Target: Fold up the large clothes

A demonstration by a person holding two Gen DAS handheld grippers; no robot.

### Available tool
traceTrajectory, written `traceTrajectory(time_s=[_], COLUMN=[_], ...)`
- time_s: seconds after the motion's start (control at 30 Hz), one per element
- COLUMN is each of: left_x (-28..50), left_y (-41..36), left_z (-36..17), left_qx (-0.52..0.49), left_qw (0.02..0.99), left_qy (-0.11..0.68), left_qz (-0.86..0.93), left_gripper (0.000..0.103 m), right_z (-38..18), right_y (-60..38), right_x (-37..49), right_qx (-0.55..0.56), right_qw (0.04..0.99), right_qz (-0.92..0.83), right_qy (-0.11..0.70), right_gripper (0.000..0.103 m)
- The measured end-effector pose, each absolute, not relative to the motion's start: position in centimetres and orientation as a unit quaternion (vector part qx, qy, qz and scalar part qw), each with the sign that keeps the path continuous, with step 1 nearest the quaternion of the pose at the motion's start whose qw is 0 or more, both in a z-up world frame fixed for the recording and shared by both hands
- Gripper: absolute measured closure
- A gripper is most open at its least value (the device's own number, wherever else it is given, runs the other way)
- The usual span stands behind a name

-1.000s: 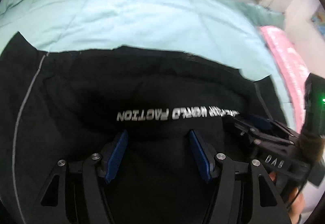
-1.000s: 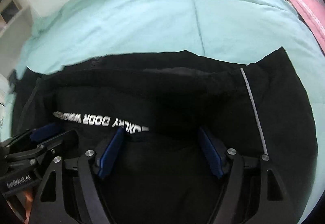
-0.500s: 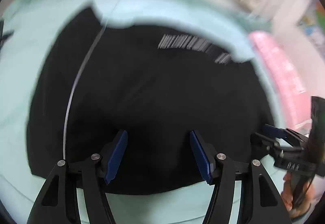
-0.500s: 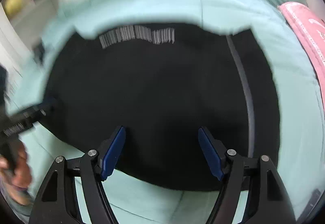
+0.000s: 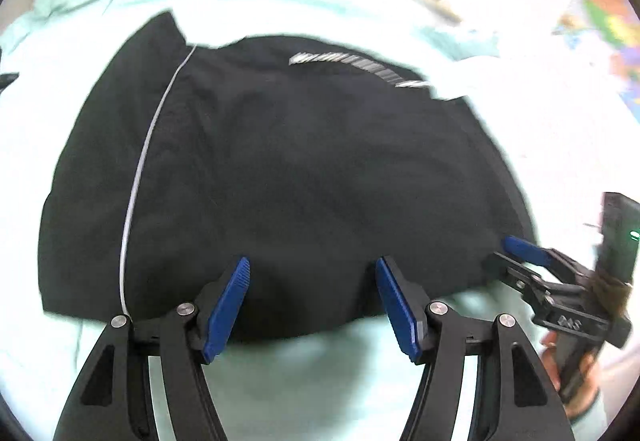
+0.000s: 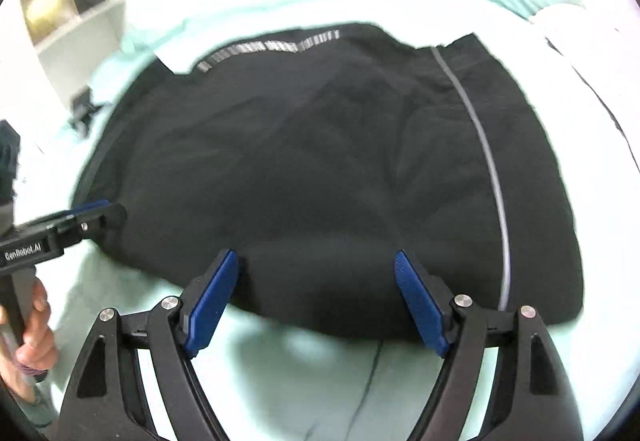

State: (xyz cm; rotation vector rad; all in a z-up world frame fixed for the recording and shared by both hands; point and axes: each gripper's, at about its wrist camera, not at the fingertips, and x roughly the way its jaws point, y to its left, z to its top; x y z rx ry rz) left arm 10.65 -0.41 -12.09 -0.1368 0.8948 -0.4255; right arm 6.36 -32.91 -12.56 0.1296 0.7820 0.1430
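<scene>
Because it covers nearly the whole scene, the mint-green quilted bedspread comes first: a soft, yielding surface, so anything pressed down on it will sink rather than slide.

Spread across it lies the black garment, already doubled over into a broad slab, its near edge a rounded fold just ahead of both tools. It looks thick and limp (fleece or heavy jersey, I would judge), so it should drape and sag when lifted, with enough weight that one corner alone would drag the rest askew. It is neither fragile nor slippery.

A thin white piping line runs down its left side in the left wrist view, and a blurred line of white lettering sits near the far edge. The piping is a useful guide for keeping edges parallel.

The best hold is probably at the two near corners of the fold, pinching all layers together, one tool per corner.

The left gripper stands parted with nothing between its blue pads, hovering over the near fold. The right gripper is likewise empty, its jaws opening wider above the same edge.
</scene>
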Motion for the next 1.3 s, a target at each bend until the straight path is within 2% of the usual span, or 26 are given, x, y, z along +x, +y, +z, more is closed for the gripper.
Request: traceTrajectory(time_s=[0.13, 0.27, 0.33, 0.47, 0.57, 0.63, 0.77, 0.97, 1.1, 1.2, 1.3], left_x=[6.9, 7.1, 7.4, 5.6, 5.7, 7.2, 13.8, 22.9, 25.8, 27.9, 29.7], left_y=[-0.1, 1.0, 2.3, 4.5, 5.8, 6.8, 8.6, 12.0, 14.1, 14.5, 14.5], left_z=[-12.1, -16.0, -18.0, -14.2, -9.3, -6.6, -4.0, -7.8, -11.7, -14.1, -17.0], left_qx=[-0.059, -0.061, -0.102, -0.154, -0.111, -0.085, -0.046, -0.076, -0.159, -0.184, -0.254], left_qw=[0.889, 0.872, 0.852, 0.855, 0.885, 0.902, 0.912, 0.889, 0.852, 0.829, 0.771], left_qy=[0.406, 0.459, 0.488, 0.439, 0.393, 0.372, 0.372, 0.429, 0.464, 0.491, 0.528], left_qz=[-0.202, -0.159, -0.161, -0.231, -0.225, -0.204, -0.164, -0.143, -0.184, -0.194, -0.25], left_gripper=[0.034, 0.031, 0.033, 0.032, 0.031, 0.023, 0.02, 0.02, 0.02, 0.02, 0.02], right_z=[-11.6, -15.7, -18.0, -14.9, -10.4, -7.8, -6.7, -10.5, -12.3, -13.3, -15.0], right_y=[-33.5, -36.1, -37.2, -38.5, -40.2, -42.1, -45.8, -50.0, -51.6, -52.0, -52.6], right_x=[1.5, 2.2, 3.5, 1.4, 0.5, 1.5, 7.2, 14.9, 17.3, 19.3, 20.3], right_qx=[0.07, 0.111, 0.144, 0.176, 0.157, 0.154, 0.164, 0.227, 0.26, 0.277, 0.294], right_qw=[0.937, 0.91, 0.889, 0.906, 0.93, 0.939, 0.924, 0.889, 0.875, 0.866, 0.845], right_qz=[0.065, 0.038, 0.022, 0.057, 0.022, -0.005, -0.001, 0.031, 0.066, 0.097, 0.12], right_qy=[0.337, 0.399, 0.435, 0.382, 0.331, 0.308, 0.345, 0.397, 0.403, 0.406, 0.43], right_gripper=[0.006, 0.006, 0.009, 0.009, 0.002, 0.0, 0.0, 0.0, 0.0, 0.0, 0.0])
